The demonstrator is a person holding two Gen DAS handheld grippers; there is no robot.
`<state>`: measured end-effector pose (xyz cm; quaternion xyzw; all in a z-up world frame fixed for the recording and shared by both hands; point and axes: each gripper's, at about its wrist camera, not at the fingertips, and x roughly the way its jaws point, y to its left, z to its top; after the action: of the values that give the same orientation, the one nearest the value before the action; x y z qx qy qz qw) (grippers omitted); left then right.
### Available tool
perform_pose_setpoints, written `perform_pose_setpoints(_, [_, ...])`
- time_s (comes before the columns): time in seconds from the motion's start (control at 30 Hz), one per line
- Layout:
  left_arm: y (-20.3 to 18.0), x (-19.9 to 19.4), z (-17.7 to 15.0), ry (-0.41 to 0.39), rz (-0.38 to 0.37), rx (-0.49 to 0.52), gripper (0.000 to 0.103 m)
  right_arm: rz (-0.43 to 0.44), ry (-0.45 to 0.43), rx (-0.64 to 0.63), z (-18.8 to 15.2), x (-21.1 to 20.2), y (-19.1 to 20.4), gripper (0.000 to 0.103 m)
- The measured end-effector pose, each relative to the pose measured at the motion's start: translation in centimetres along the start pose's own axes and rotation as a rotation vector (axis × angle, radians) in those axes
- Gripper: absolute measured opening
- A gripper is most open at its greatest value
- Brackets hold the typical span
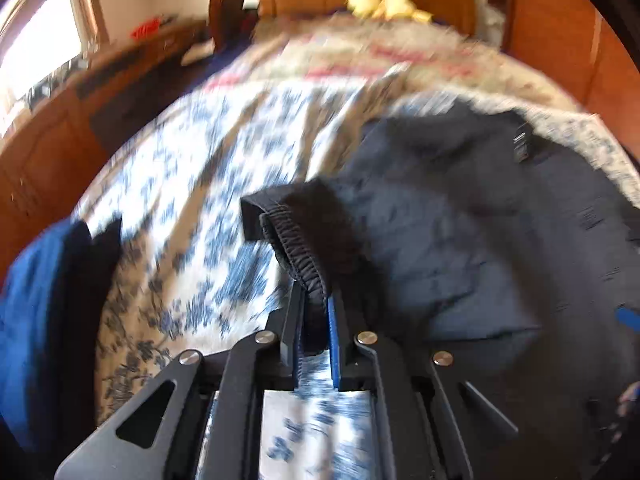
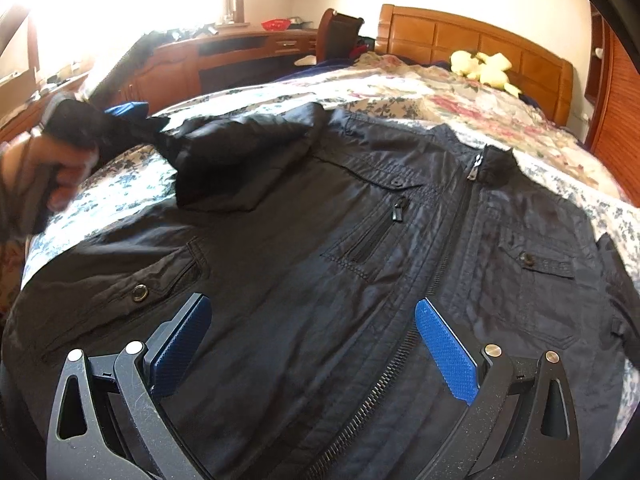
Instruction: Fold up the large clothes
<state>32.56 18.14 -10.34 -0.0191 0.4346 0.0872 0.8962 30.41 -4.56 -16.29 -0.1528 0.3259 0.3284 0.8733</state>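
Bed (image 2: 420, 92): jacket (image 2: 320, 240) cuff (image 1: 296, 240) btwn fingers (image 1: 334, 332)

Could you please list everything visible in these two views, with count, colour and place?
jacket: one, black, spread front-up on the bed, zipped.
sleeve cuff: one, black, elastic, pinched in the left gripper.
bedspread: one, white with blue flowers, under the jacket.
plush toy: one, yellow, by the headboard.
headboard: one, brown wood, far end of the bed.
desk: one, brown wood, under the window.
bowl: one, red, on the desk.
blue cloth: one, at the bed's near left edge.
left gripper: black, blue pads, shut on the cuff.
right gripper: black, blue pads, open over the jacket.
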Motion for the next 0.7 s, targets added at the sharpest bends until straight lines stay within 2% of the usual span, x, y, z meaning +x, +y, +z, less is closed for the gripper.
perform_pose_setpoints(0.1, [-2.8,-4.4,1.2,-0.091,-0.019,0.059,0.006,-0.022,-0.017,-0.004,-0.4,-1.5,-0.5,0.103])
perform_pose_setpoints(0.2, [-6.2,-8.5,2.0,-0.171,-0.071,0.109,0.006,-0.045,-0.024,0.011,-1.2,-3.1,-1.5,0.103])
perform_pose_setpoints(0.3, [-9.2,-11.2,2.1,-0.223,-0.112,0.160,0.006,-0.072,-0.030,0.035,-2.3,-4.9,-3.0,0.103])
perform_pose_setpoints(0.6, [-16.7,-16.0,-0.3,-0.279,-0.272,0.266,0.006,-0.152,-0.035,0.090,-4.9,-9.5,-6.7,0.103])
perform_pose_setpoints(0.7, [-18.0,-17.4,-1.4,-0.310,-0.255,0.282,0.006,-0.174,-0.035,0.110,-5.6,-10.7,-7.7,0.103])
